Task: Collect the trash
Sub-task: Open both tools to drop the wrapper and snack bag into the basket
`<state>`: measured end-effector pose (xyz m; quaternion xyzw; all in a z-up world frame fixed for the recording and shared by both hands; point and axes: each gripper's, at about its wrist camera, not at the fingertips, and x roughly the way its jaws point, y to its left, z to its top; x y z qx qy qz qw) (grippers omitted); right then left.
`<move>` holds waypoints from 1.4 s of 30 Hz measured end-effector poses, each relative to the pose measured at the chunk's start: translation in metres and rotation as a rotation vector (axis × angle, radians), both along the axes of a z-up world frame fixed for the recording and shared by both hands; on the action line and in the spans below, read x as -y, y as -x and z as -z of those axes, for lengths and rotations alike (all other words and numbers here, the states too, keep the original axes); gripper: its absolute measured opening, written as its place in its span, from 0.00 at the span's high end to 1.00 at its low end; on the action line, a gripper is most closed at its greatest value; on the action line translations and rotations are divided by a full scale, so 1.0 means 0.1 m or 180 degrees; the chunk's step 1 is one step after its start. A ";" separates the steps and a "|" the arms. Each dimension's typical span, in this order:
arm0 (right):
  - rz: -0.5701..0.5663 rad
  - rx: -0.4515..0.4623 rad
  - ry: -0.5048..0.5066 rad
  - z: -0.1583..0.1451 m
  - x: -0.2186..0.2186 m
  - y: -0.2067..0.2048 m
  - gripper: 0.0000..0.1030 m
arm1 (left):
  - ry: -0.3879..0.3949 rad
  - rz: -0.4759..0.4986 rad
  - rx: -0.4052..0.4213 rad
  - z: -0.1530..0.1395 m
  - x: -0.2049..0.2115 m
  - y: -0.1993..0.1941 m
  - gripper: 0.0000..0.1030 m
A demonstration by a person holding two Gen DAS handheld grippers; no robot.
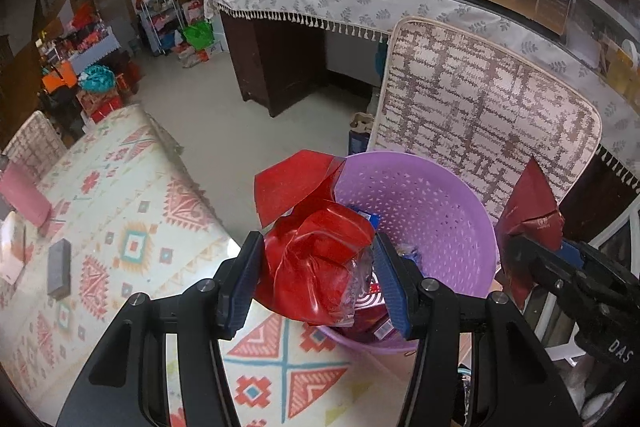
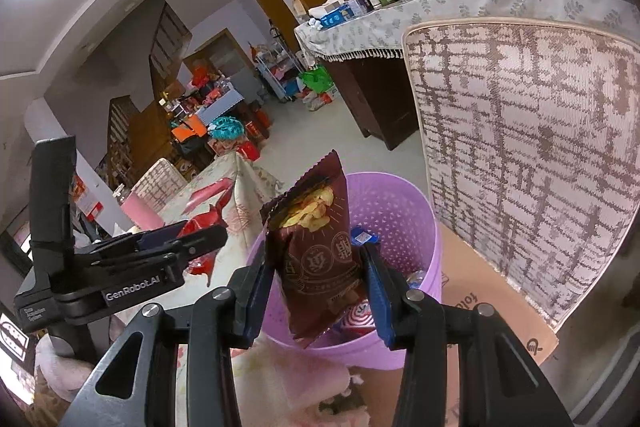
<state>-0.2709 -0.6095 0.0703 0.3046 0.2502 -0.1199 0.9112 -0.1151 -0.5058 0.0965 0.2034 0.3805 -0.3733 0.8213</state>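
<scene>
While both pieces of trash hang over or beside the bin, the chief risk is a missed drop.

Item 1: left gripper (image 1: 316,277), its blue pads pressed on a crumpled red plastic wrapper (image 1: 316,259) with a clear film tail. It sits over the near rim of the purple perforated basket (image 1: 420,211), partly above the patterned tablecloth (image 1: 120,227). A stiff red flap sticks out past the rim on the table side; if let go here, the wrapper could catch on the rim or slide onto the cloth.

Item 2: right gripper (image 2: 318,291), its fingers clamped on a dark brown crisp packet (image 2: 316,247), held upright above the basket (image 2: 400,211) mouth. Light and flat, it may flutter or cling to a pad on release.

Further hazard: the two grippers work close together over one opening and could knock each other or tip the basket.

Basket contents: a blue-and-white wrapper (image 2: 364,238), a red-and-white swirl-printed packet (image 2: 358,321), other scraps too hidden to identify.
</scene>
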 end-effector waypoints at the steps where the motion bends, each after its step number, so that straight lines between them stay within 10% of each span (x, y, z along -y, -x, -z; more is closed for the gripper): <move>1: 0.0005 -0.0014 0.0006 0.00 0.00 -0.01 0.54 | -0.0009 0.0004 -0.0014 0.02 0.02 -0.01 0.48; 22: 0.0086 -0.0321 0.0018 0.25 0.11 -0.40 0.53 | 0.0060 -0.0010 -0.0443 0.34 0.25 -0.37 0.44; 27: 0.0154 -0.0302 0.0054 0.25 0.14 -0.44 0.40 | 0.0147 0.0066 -0.0437 0.25 0.22 -0.34 0.23; 42: 0.0409 -0.0167 -0.0048 0.12 -0.05 0.04 0.32 | 0.0410 0.0056 -0.0315 -0.24 -0.65 0.13 0.22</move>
